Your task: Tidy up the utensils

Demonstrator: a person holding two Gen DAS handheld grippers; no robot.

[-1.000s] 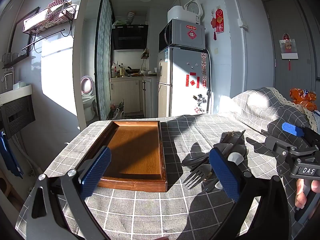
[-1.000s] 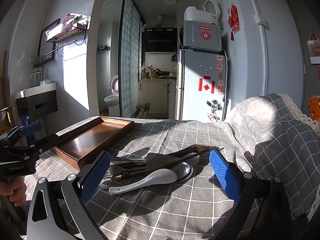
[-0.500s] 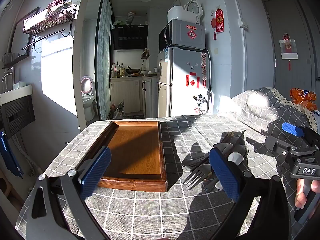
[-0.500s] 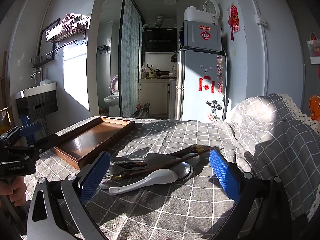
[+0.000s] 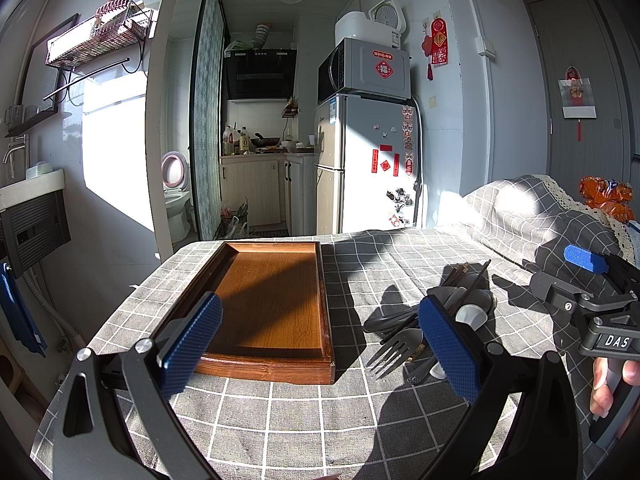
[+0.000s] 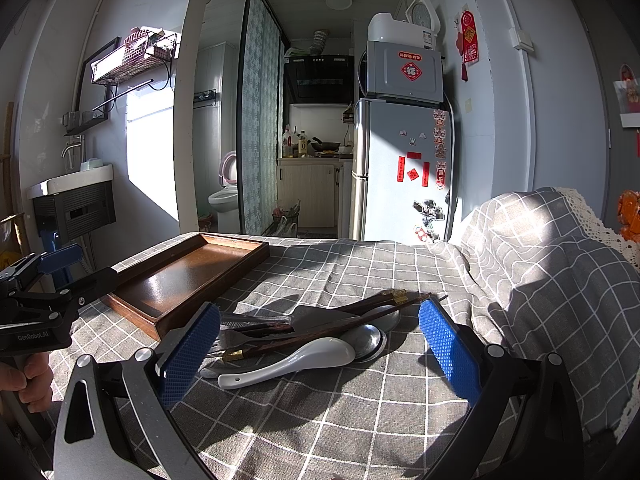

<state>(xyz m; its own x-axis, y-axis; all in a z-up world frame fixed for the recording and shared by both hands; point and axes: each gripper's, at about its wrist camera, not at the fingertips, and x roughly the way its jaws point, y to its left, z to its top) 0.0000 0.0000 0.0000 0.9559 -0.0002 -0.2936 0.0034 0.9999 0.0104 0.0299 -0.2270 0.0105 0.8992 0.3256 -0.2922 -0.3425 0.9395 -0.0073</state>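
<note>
An empty wooden tray [image 5: 276, 300] lies on the checked tablecloth, also in the right wrist view [image 6: 188, 276]. To its right lies a heap of utensils: a fork [image 5: 394, 350], a white ceramic spoon [image 6: 292, 362], a metal spoon [image 6: 370, 340] and dark chopsticks [image 6: 332, 320]. My left gripper [image 5: 320, 344] is open and empty, held above the tray's near edge. My right gripper [image 6: 318, 350] is open and empty, just short of the utensil heap. Each gripper shows in the other's view, the right one [image 5: 592, 284] and the left one [image 6: 40, 276].
The table's left and far edges drop off toward a kitchen and bathroom. A fridge [image 5: 368, 164] stands behind the table. A cloth-covered hump [image 6: 552, 252] rises at the right. An orange packet [image 5: 608, 200] lies at the far right.
</note>
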